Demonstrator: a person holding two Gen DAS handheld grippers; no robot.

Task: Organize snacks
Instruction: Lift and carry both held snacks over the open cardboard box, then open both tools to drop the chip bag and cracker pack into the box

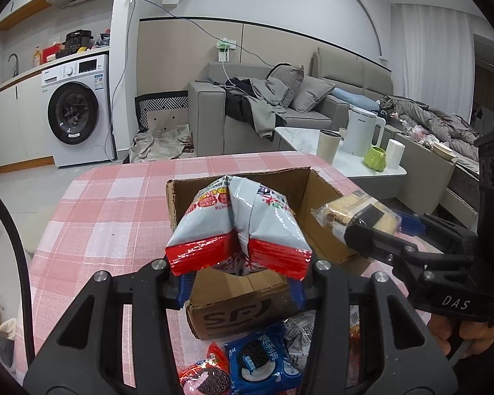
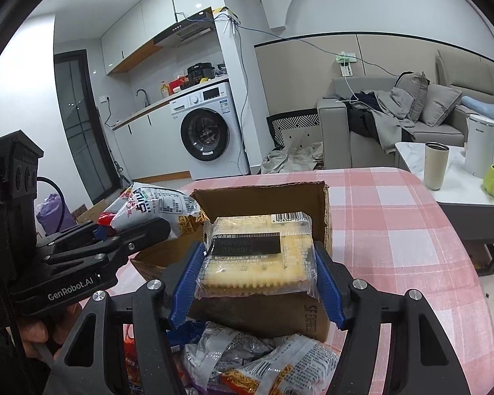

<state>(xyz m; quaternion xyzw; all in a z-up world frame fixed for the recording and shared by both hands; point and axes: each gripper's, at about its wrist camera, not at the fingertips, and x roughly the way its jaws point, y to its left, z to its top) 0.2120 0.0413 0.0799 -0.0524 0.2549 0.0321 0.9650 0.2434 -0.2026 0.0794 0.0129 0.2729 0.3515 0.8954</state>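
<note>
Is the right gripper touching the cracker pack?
Touching. Right wrist view shows the right gripper with both blue pads pressed against the cracker pack sides.

table: pink-and-white checked tablecloth, carries everything below
box: open brown cardboard carton, centre of table
left gripper: near side of box, white-and-red foil snack bag above the opening
right gripper: right of it, clear-wrapped cracker pack over box's right edge
loose packets: blue cookie pack and others, table, near side of box
</note>
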